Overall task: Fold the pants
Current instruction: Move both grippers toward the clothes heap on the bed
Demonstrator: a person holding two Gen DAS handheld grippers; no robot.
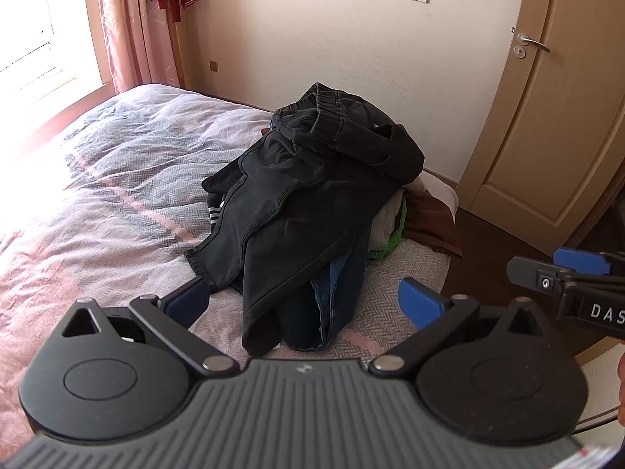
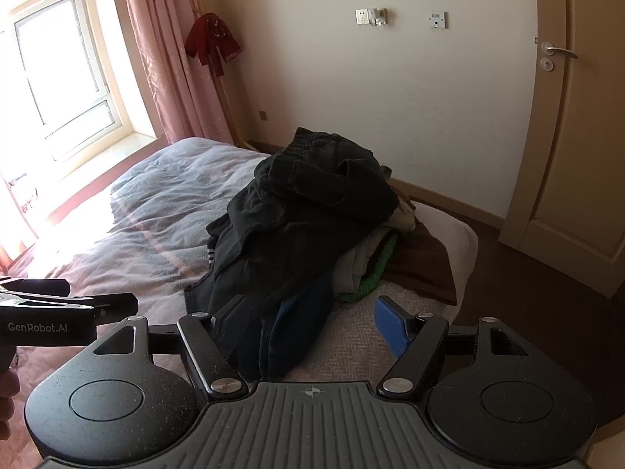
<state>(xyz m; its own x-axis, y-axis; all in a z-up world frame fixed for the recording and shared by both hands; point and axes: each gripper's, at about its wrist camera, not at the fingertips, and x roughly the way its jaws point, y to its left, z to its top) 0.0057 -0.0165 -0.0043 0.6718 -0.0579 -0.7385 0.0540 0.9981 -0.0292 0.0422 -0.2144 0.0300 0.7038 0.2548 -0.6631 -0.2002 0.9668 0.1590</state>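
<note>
The left tongs (image 1: 308,305) stand wide open with nothing between the blue pads, low over the near edge of the bed (image 1: 117,179). Straight ahead of them, and reaching down between the two fingers, lies a heap of clothes topped by black pants (image 1: 312,179), whose elastic waistband is bunched up at the far, high end of the pile. One black leg trails toward the left finger (image 1: 187,299), and its hem seems to touch that pad, though the overlap makes this hard to judge. Dark blue jeans (image 1: 336,293) hang from under the black pants, just in front of the tongs' middle. Beyond the right finger, a green knit piece (image 1: 390,242) and a brown cloth (image 1: 429,219) sit at the pile's far side.

The right tongs (image 2: 312,326) are likewise spread wide and hold nothing; the same pile lies ahead of them, its lower folds crossing in front of their left finger. Each tool shows at the edge of the other's view.
</note>
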